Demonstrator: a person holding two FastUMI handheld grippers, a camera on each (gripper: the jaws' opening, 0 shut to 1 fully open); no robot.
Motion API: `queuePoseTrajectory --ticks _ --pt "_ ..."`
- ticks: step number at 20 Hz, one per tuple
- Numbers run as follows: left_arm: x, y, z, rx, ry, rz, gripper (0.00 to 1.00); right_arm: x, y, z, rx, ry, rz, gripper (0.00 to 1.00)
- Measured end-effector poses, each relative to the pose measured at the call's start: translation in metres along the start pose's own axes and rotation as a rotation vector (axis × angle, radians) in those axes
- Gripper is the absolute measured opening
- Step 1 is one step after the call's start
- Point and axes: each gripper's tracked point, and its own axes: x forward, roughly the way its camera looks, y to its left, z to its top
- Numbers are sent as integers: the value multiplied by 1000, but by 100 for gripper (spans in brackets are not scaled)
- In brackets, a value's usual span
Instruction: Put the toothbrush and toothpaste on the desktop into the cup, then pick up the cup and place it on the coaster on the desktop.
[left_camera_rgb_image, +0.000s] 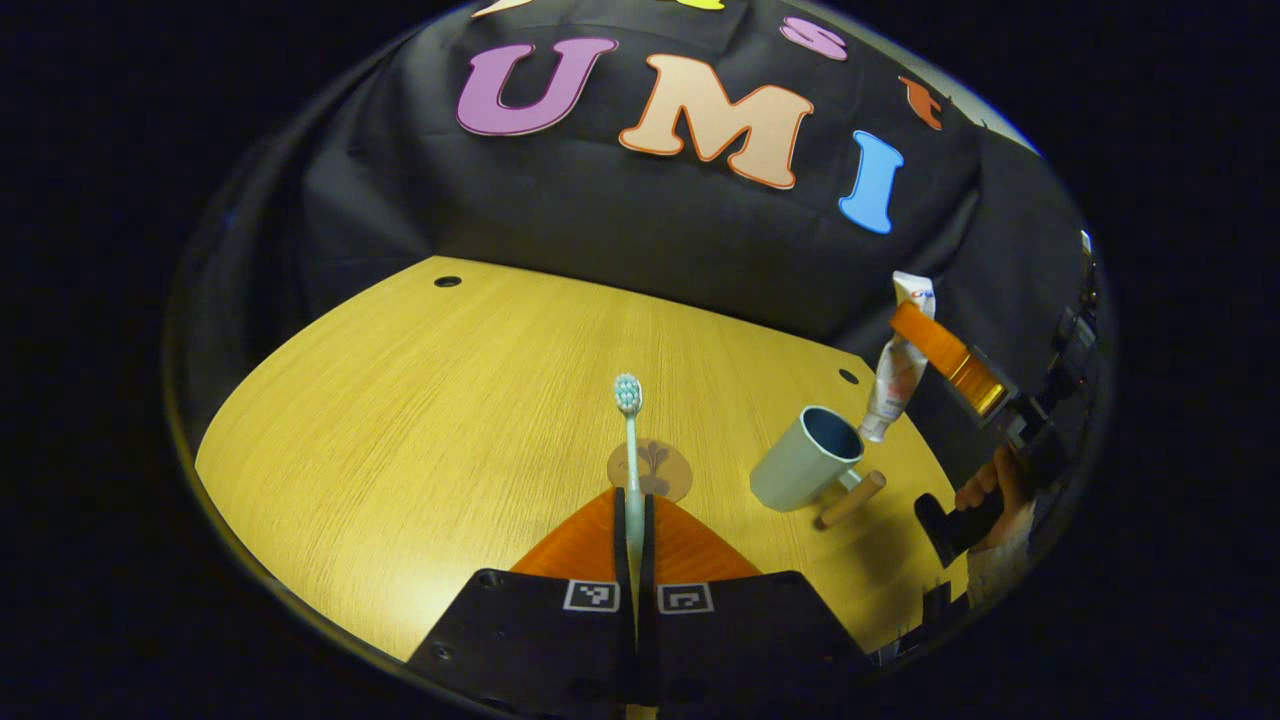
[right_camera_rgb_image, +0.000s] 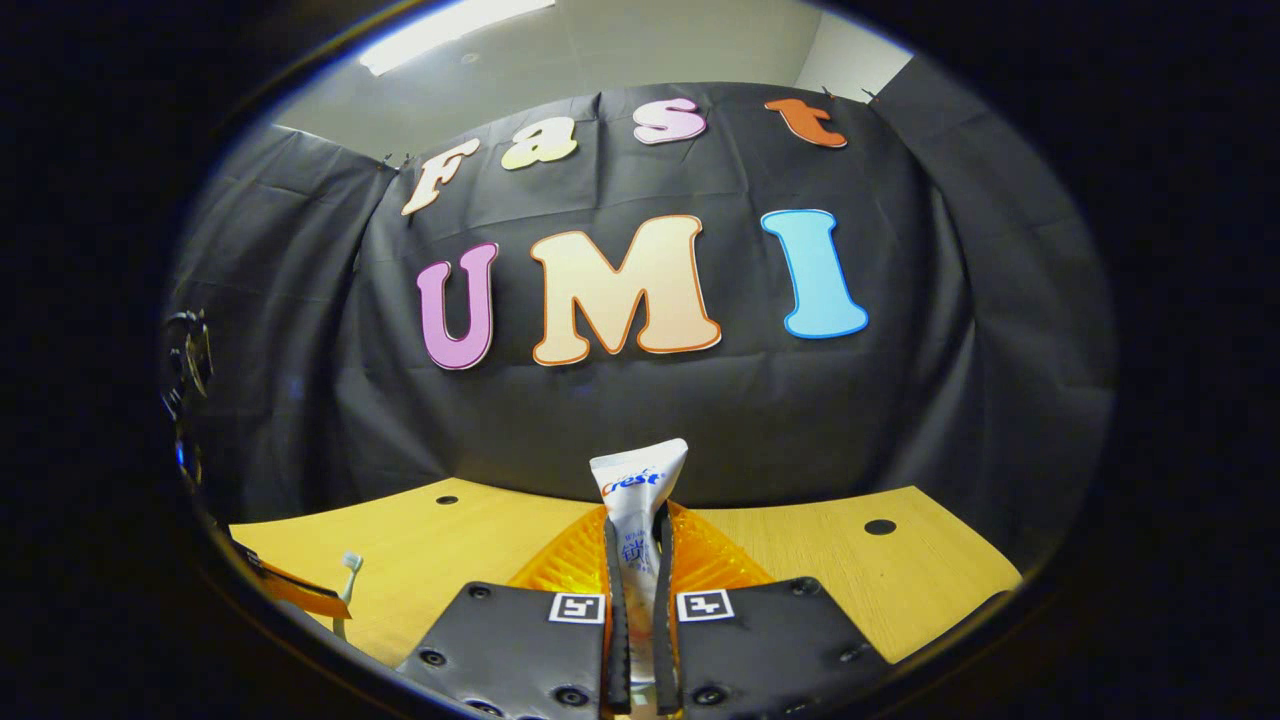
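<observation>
Left gripper view: left tool (left_camera_rgb_image: 636, 520) pinched on toothbrush (left_camera_rgb_image: 630, 440) handle, bristles pointing away, above tabletop (left_camera_rgb_image: 400, 420). Coaster (left_camera_rgb_image: 650, 468) just past its tips; cup (left_camera_rgb_image: 808, 458) to its right. Right tool (right_camera_rgb_image: 636, 560) clamps toothpaste (right_camera_rgb_image: 636, 500) mid-tube, raised beside the cup, probably for dropping in.
</observation>
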Motion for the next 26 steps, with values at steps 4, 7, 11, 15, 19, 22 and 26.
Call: queuePoseTrajectory --ticks 4,7,11,15,19,22,26 --pt "1 -7 5 -8 -42 -36 0 2 5 -19 -3 -6 -28 12" --pt "6 -9 4 -1 -50 -50 0 4 11 -37 -1 21 -35 12" --pt "6 -10 5 5 -46 -75 0 5 10 -55 -18 51 -57 12" --pt "10 -11 5 -2 -37 -91 0 1 9 -73 -6 104 -71 18" --pt "13 -14 3 5 -26 -113 0 -6 14 -85 -8 129 -66 27" --pt "15 -16 6 11 -22 -127 0 -10 14 -80 -5 115 -75 52" --pt "18 -25 13 30 -29 -160 0 -18 5 -57 -27 46 -114 100"
